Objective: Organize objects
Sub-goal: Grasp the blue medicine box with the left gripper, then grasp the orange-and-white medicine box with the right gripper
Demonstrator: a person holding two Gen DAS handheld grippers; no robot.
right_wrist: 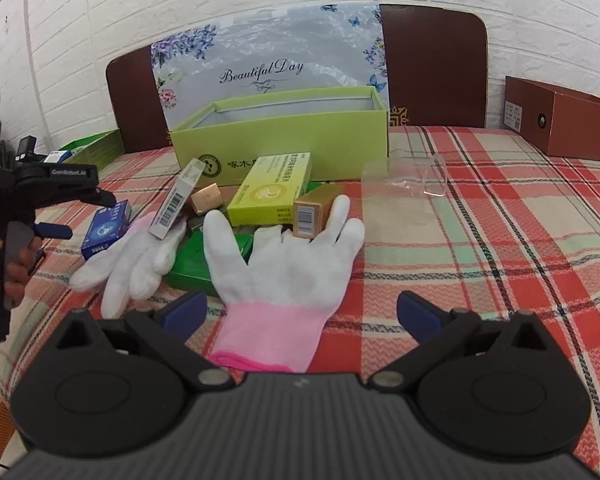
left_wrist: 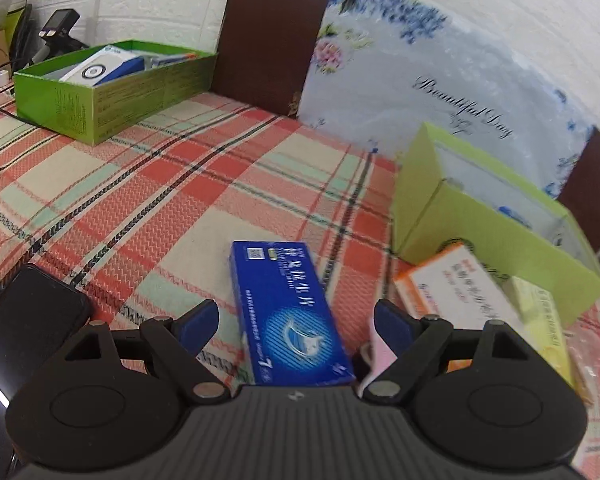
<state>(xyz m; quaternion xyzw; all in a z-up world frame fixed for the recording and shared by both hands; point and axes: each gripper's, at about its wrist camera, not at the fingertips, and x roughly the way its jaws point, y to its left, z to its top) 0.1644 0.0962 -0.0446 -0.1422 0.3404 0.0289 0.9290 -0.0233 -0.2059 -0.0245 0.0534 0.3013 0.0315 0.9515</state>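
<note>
The left gripper (left_wrist: pixel 296 320) is standing spread wide over the blue medicine box (left_wrist: pixel 290 316), which is lying flat on the plaid tablecloth (left_wrist: pixel 140 184) between the fingers; whether they are touching it is hard to tell. The right gripper (right_wrist: pixel 302 312) is also gaping, with nothing in it, above a white glove (right_wrist: pixel 288 260) whose pink cuff is running under its body. A second glove (right_wrist: pixel 132 256) is partly covered by a tilted barcoded carton (right_wrist: pixel 176 200). The light green box (right_wrist: pixel 284 136) is sitting behind the pile, its inside mostly hidden.
</note>
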